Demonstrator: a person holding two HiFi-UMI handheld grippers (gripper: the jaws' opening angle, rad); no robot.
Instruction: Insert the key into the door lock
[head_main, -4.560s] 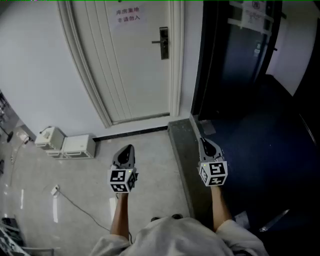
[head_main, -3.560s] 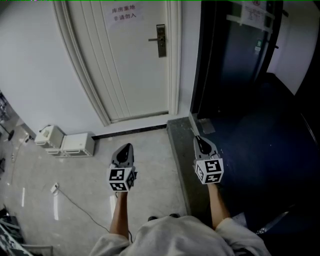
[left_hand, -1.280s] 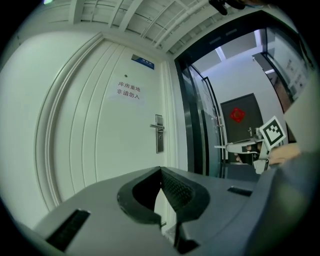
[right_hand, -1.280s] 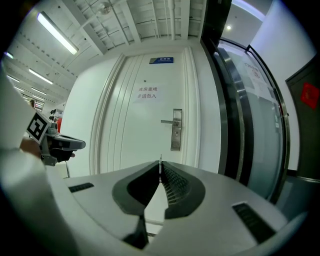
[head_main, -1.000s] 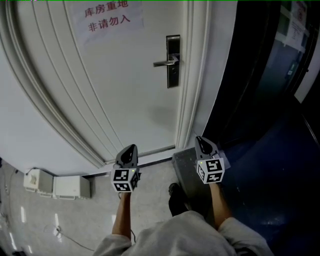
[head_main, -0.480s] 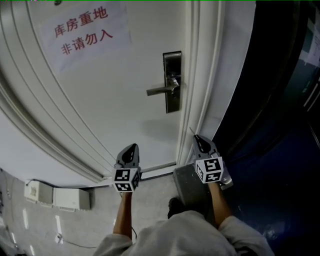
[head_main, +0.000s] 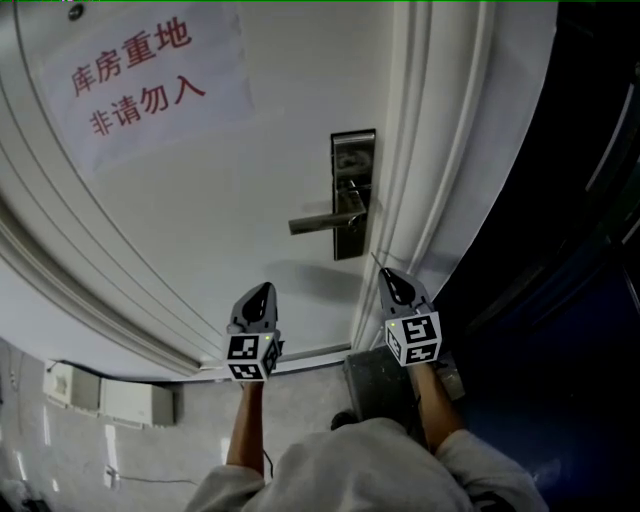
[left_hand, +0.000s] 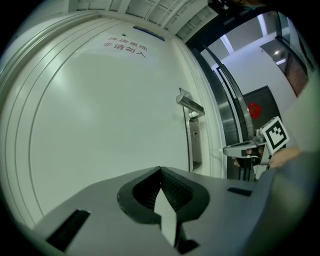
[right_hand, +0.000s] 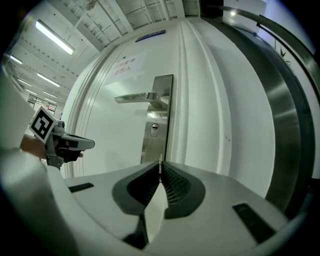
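Note:
The white door carries a steel lock plate (head_main: 352, 195) with a lever handle (head_main: 320, 222). In the right gripper view the plate (right_hand: 159, 120) is straight ahead, its keyhole (right_hand: 154, 130) below the handle (right_hand: 137, 97). My right gripper (head_main: 390, 280) is shut on a thin key (right_hand: 160, 161), whose blade pokes out past the jaw tips, short of the lock. It points level at the door, below the plate. My left gripper (head_main: 260, 295) hangs beside it to the left, jaws shut with nothing in them (left_hand: 160, 170). The left gripper view shows the plate (left_hand: 194, 135) and the right gripper (left_hand: 245, 149).
A paper sign with red characters (head_main: 140, 80) is stuck on the door's upper left. The door frame (head_main: 440, 180) borders a dark opening (head_main: 570, 220) on the right. A grey stone sill (head_main: 372, 375) lies under the right arm. White boxes (head_main: 100, 400) sit on the floor at left.
Both grippers have moved toward the door together with the person. The lock plate and handle now look larger and nearer, and less of the floor shows.

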